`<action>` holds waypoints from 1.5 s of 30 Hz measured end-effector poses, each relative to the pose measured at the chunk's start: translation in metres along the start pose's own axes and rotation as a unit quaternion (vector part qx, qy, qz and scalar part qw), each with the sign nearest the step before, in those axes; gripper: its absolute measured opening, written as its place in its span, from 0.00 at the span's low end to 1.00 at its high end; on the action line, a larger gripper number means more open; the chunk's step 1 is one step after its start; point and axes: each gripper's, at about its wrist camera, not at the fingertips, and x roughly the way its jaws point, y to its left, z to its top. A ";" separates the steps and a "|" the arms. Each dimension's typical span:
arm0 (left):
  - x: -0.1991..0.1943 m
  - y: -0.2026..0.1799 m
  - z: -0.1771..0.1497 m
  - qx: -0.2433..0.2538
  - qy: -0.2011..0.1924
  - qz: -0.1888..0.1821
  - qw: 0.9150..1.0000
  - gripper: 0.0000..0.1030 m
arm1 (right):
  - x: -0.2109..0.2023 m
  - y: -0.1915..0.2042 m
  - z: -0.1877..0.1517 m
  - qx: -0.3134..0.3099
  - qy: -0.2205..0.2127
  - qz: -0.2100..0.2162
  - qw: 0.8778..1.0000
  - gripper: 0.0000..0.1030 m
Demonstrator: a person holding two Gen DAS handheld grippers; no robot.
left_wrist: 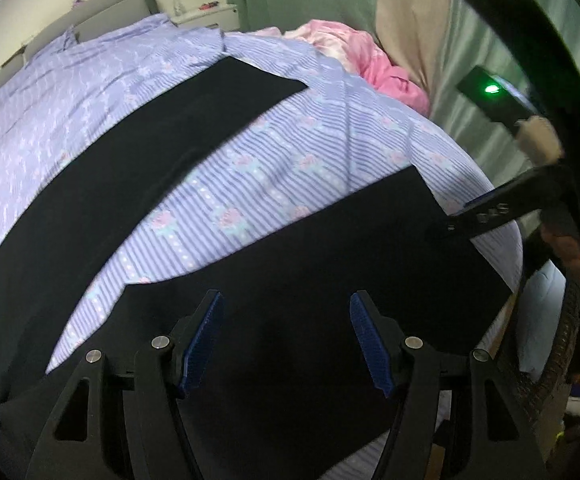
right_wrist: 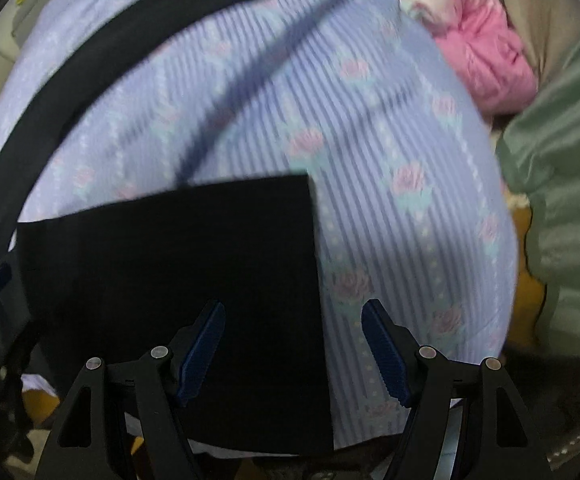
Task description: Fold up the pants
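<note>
Two legs of the black pants [left_wrist: 89,200] lie splayed flat on the striped bed [left_wrist: 290,152]. Left gripper [left_wrist: 285,340] and right gripper [right_wrist: 294,348] both hover wide open, holding nothing; grab one layer and the fold could skew.

Black linkage fingers [left_wrist: 205,344], ribbed blue pads [right_wrist: 386,356], apparently silver screws.

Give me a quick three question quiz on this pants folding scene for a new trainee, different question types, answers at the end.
1. True or false: the left gripper is shut on the black pants.
2. Multiple choice: the bundle at the far side of the striped bedsheet is A) pink, B) yellow, C) red.
3. Fill in: the pants' two legs lie ___ on the sheet, not together.

Key: 1 false; 2 A, the pink bundle; 3 apart.
</note>
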 end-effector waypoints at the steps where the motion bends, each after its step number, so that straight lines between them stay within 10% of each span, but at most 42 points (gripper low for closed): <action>1: -0.001 0.001 -0.003 0.001 0.002 -0.002 1.000 0.63 | 0.006 -0.003 0.000 0.001 0.007 0.004 1.000 0.69; 8: 0.010 -0.010 -0.002 0.001 0.008 0.005 1.000 0.63 | 0.025 -0.016 -0.001 0.039 0.032 0.032 0.998 0.67; 14: 0.022 -0.012 -0.004 -0.016 0.029 0.011 0.999 0.63 | 0.019 -0.014 -0.012 0.039 0.035 0.066 0.996 0.18; 22: 0.011 -0.032 0.013 -0.007 0.007 -0.003 1.000 0.63 | -0.059 -0.026 -0.013 0.057 -0.054 0.001 0.997 0.06; 33: 0.000 -0.030 0.019 -0.014 -0.013 -0.001 1.000 0.63 | -0.013 -0.014 0.002 0.054 0.016 -0.095 0.994 0.09; 35: -0.004 -0.017 0.014 -0.028 -0.011 0.008 1.000 0.63 | -0.013 -0.013 -0.003 0.047 0.012 -0.137 0.989 0.34; 38: -0.013 0.003 0.003 -0.045 -0.014 0.025 0.999 0.64 | -0.038 0.005 -0.015 0.043 -0.018 -0.234 0.971 0.44; 45: -0.053 0.072 -0.030 -0.121 -0.025 0.061 0.991 0.65 | -0.100 0.115 -0.040 0.019 -0.105 -0.156 0.982 0.56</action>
